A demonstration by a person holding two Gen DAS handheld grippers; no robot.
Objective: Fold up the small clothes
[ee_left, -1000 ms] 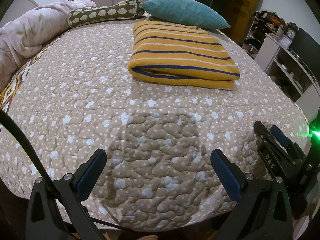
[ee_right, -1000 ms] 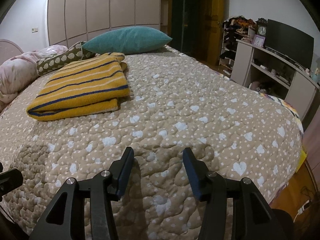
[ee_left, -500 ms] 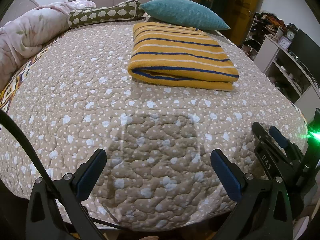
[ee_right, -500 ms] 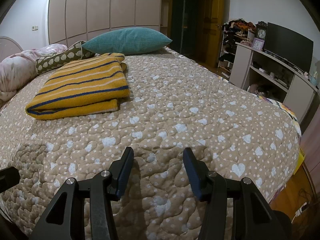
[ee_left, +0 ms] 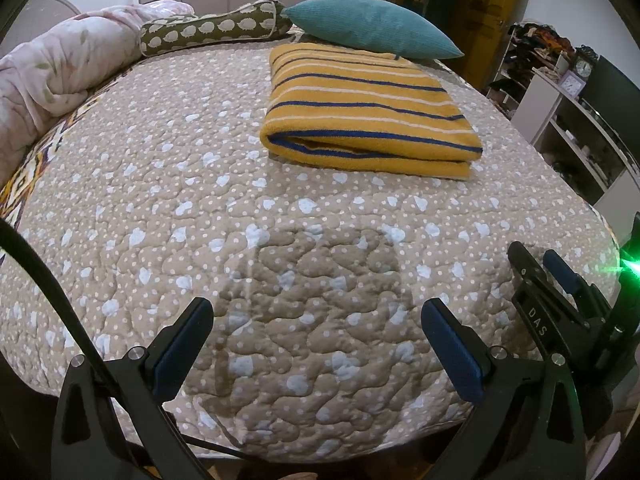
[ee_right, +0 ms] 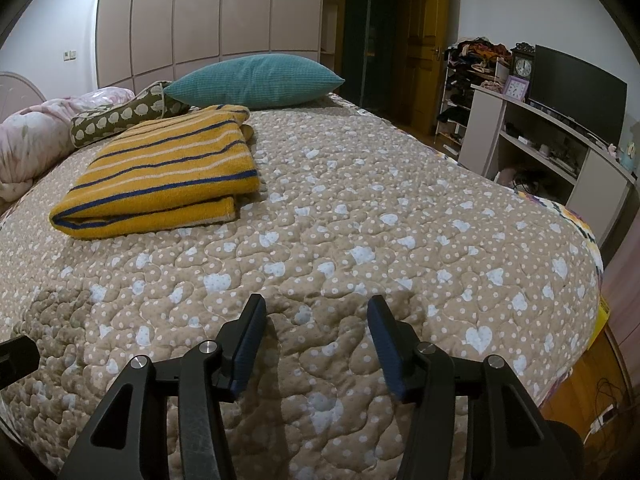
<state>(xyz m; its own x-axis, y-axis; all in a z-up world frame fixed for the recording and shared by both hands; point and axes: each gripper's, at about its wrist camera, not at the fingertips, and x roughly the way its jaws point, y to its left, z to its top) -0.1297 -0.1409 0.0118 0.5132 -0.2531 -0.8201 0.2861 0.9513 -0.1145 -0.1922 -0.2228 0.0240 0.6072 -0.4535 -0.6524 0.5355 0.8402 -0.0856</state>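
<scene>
A folded yellow cloth with blue and white stripes lies on the bed's beige quilt, far side of centre; it also shows in the right wrist view at the left. My left gripper is open and empty, low over the quilt near the bed's front edge, well short of the cloth. My right gripper is open and empty, also over the near quilt; it shows in the left wrist view at the far right.
A teal pillow and a patterned bolster lie behind the cloth. A pink duvet is bunched at the left. A shelf unit with a TV stands right of the bed.
Both grippers have drawn back slightly toward the bed's front edge and tilted a little. The cloth has not moved. Both stay open.
</scene>
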